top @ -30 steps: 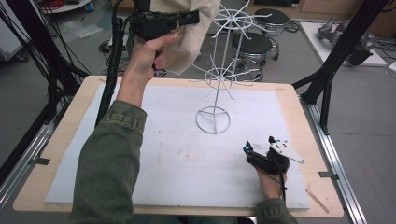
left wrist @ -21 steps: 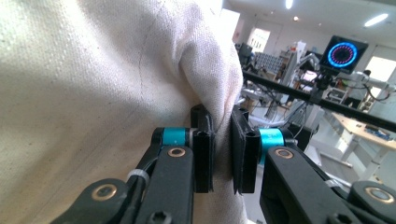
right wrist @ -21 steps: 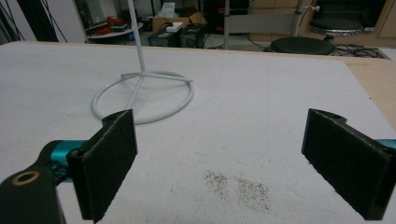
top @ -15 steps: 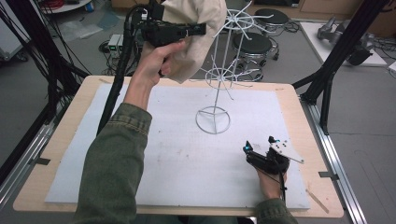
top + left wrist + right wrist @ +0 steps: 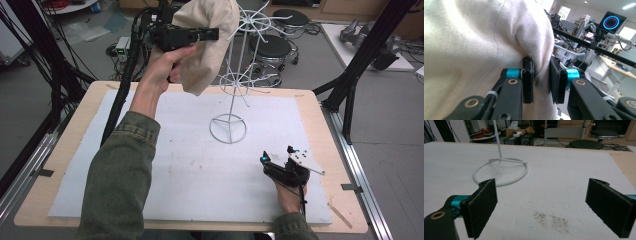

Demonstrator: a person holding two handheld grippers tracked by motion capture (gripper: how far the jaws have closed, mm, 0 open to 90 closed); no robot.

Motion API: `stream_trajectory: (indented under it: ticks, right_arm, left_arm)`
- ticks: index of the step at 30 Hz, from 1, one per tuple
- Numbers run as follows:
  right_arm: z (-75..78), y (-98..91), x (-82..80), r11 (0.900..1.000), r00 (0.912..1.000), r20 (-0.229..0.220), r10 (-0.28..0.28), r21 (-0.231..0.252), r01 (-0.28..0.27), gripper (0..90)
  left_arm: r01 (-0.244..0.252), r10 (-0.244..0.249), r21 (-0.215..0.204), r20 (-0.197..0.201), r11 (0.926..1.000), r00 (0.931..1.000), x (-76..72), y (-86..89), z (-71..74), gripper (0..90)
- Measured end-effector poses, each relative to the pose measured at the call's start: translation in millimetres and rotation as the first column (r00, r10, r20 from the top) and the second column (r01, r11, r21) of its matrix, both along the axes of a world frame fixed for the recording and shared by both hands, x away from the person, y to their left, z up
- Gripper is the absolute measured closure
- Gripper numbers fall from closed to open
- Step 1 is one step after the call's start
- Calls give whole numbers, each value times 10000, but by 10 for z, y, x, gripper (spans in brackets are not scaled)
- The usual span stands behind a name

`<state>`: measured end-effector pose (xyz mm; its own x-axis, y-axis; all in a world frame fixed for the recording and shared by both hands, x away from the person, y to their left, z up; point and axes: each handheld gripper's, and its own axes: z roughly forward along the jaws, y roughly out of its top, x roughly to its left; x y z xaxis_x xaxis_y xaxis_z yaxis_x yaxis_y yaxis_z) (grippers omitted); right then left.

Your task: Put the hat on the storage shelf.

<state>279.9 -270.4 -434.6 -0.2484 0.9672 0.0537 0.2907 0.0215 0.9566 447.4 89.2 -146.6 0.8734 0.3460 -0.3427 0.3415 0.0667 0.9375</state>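
Left tongs (image 5: pixel 212 34) raised high over far left of desk (image 5: pixel 310 107), jaws pinched tight on a fold of beige cloth (image 5: pixel 210 40); in left gripper view cloth (image 5: pixel 474 50) bunched between the two black pads (image 5: pixel 527 82), nearly closed on it. Cloth hanging just beside and against upper arms of white wire stand (image 5: pixel 240 70), touching or merely overlapping cannot tell. Stand upright, ring base (image 5: pixel 228 129) resting mid-desk on white mat (image 5: pixel 175 165). Green sleeve (image 5: pixel 120 185) reaching in from near left. Right tongs (image 5: pixel 280 162) low at near right of mat, resting on or just above it, jaws spread wide, holding nothing; in right gripper view ring base (image 5: pixel 501 171) beyond open pads (image 5: pixel 482 207), dark speckled smudge (image 5: pixel 551 220) on mat between them. Black stools (image 5: pixel 270 47) on floor beyond far edge.
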Motion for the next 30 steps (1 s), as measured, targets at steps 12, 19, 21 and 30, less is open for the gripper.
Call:
stream_trajectory:
  ticks: [12,19,21,30]
  right_arm:
    - [-1,6,-1,10000,10000,-33,22,-44,-22,94]
    - [-2,11,3,10000,10000,-23,6,-55,-6,94]
    - [-3,15,0,10000,10000,-84,20,-30,-20,94]
    - [-1,10,1,10000,10000,-33,1,-42,-1,94]
  left_arm:
    - [-165,144,-696,-306,9974,9994,49,148,-166,602]
    - [-283,278,-556,-95,9981,9996,17,176,-170,493]
    - [-336,335,-537,-20,9980,9994,-3,178,-155,468]
    - [-750,765,-385,404,9964,9962,-103,235,-95,305]
